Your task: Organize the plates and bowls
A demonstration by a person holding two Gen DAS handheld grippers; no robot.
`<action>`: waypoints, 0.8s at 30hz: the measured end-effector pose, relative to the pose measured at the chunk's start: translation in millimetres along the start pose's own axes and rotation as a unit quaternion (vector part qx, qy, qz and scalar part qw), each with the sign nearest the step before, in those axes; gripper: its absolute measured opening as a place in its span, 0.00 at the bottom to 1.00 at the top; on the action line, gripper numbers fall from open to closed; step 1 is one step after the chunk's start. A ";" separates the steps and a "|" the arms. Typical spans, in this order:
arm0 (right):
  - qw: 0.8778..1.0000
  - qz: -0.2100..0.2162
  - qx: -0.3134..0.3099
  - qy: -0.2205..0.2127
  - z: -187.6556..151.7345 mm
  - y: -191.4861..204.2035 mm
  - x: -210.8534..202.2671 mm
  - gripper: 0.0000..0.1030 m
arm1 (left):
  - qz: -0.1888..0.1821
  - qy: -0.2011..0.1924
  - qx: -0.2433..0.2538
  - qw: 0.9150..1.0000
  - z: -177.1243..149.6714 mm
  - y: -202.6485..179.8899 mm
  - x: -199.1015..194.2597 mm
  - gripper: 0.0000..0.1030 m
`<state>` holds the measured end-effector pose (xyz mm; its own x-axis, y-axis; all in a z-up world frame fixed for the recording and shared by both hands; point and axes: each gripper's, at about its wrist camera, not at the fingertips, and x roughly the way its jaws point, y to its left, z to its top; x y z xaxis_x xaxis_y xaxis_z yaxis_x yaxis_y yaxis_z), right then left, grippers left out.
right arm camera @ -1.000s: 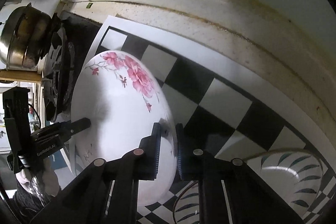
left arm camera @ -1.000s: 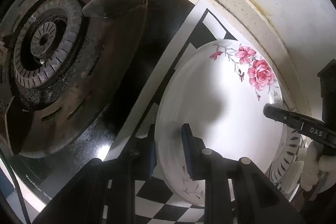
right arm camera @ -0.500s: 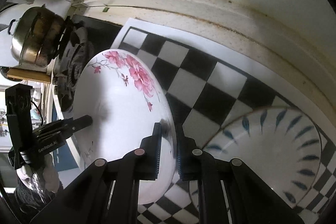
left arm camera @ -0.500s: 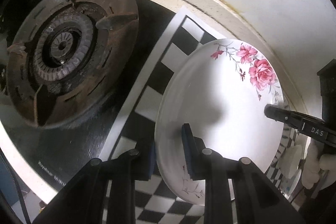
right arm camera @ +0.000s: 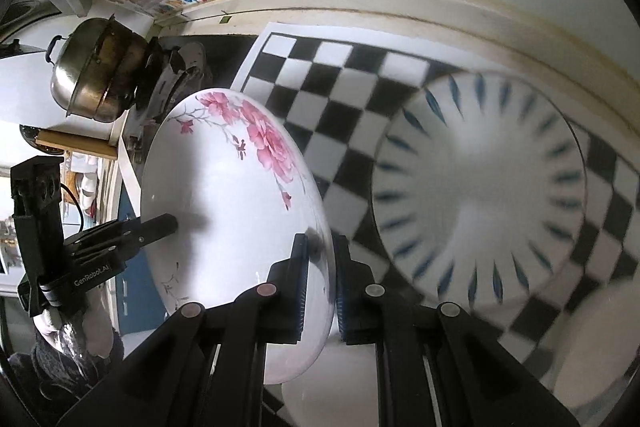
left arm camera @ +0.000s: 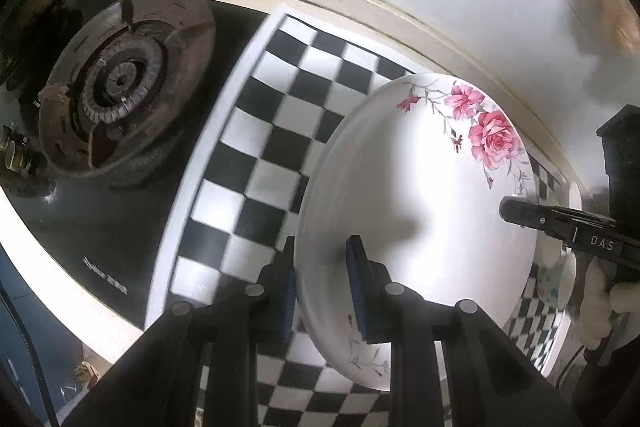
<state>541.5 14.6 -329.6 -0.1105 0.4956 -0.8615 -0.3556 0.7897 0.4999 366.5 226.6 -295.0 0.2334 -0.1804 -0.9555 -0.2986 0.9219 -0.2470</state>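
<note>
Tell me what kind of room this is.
Most likely a home kitchen counter: a gas burner set in a black hob, a steel pot beside it, and a flowered plate over a checkered mat.

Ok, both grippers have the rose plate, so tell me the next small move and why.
Probably carry the rose plate sideways toward the blue-leaf plate while keeping it level. The left hand-held gripper and right hand-held gripper each clamp opposite rims, and the plate hangs clear above the checkered mat. The blue-leaf plate lies flat, a likely base for stacking.
</note>
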 end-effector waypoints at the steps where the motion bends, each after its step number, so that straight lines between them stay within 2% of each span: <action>1: 1.000 0.000 0.004 -0.003 -9.5 -3.9 -5.5 0.13 | -0.002 0.003 0.004 1.000 -3.1 -2.9 0.8 0.20; 13: 0.998 -0.010 0.064 -0.026 -125.3 -44.8 -43.2 0.13 | -0.017 0.032 0.070 0.997 -47.0 -59.4 18.6 0.21; 24: 0.990 -0.010 0.137 -0.036 -197.1 -96.2 -43.9 0.13 | -0.011 0.072 0.136 0.988 -76.8 -108.5 48.5 0.21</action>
<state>397.6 -154.4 -357.5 -0.0362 0.4948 -0.8683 -0.0915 0.8635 0.4959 339.2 91.4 -327.0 0.0975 -0.2308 -0.9681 -0.0310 0.9716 -0.2347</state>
